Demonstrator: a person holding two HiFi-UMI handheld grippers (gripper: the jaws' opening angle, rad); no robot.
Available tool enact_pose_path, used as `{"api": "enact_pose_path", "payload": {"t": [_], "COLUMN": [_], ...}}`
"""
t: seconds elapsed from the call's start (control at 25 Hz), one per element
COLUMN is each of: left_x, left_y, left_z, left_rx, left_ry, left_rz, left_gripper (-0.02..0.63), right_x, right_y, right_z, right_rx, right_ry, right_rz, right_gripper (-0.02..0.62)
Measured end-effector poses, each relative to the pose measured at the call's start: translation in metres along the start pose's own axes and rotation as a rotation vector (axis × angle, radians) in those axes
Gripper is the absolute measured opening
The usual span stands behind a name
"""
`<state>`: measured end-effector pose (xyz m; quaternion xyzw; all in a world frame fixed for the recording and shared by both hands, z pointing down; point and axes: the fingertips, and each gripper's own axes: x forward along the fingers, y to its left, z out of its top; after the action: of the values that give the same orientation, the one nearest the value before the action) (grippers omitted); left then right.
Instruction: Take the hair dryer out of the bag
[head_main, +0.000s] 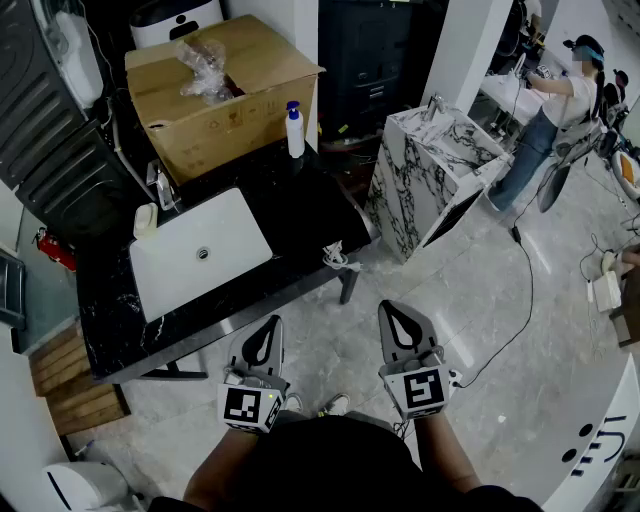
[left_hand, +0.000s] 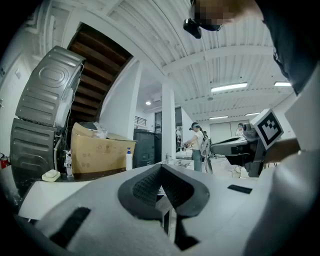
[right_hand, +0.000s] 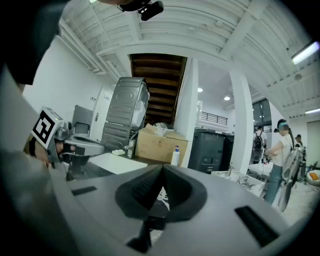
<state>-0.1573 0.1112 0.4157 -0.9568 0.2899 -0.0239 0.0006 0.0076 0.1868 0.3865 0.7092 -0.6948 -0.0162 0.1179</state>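
Head view: the left gripper (head_main: 268, 335) and the right gripper (head_main: 398, 318) are held side by side near the body, over the floor (head_main: 470, 330), well apart from the black worktop (head_main: 300, 200). I judge this as a waiting pose, since nothing is reached for yet and the task seems not started.

No hair dryer shows in any view. A crumpled clear plastic bag (head_main: 205, 65) lies on top of the cardboard box (head_main: 220, 110) at the far end of the worktop, behind the white sink (head_main: 235, 235). It is probably the bag meant, but what it contains is too small to tell.

The head view gives the layout but not the fingers' state. The gripper views give this:
- Left gripper view: fingers (left_hand: 145, 187) pressed together, nothing between them. The right gripper's marker cube (left_hand: 270, 127) shows at the right edge.
- Right gripper view: fingers (right_hand: 142, 190) also pressed together and empty.

Both views see the box from the side w/ the bag sticking up above it.
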Motion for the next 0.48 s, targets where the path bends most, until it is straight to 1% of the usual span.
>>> {"api": "enact_pose_path", "payload": {"t": [0.2,0.36,0.48], "left_x": [0.005,-0.001,-0.008], "left_y": [-0.003,-0.007,-0.008], "left_z": [0.005,0.001,-0.002], "left_rx": [-0.002,0.003,-0.001], "left_ry": [0.005,0.021,0.031], "left_rz": [0.013,0.043,0.074], "left_gripper": [0.020,0.020,0.020], "right_x": [0.002,-0.008,-0.016], "right_y": [0.001,0.004,0.007], "right_z": [0.003,-0.010,-0.028], "right_rx": [0.026,0.095,0.090], "right_ry": [0.006,0.007,0.028], "right_rz": [0.025,0.084,0.114], "right_gripper": [0.012,0.012,0.012]}}
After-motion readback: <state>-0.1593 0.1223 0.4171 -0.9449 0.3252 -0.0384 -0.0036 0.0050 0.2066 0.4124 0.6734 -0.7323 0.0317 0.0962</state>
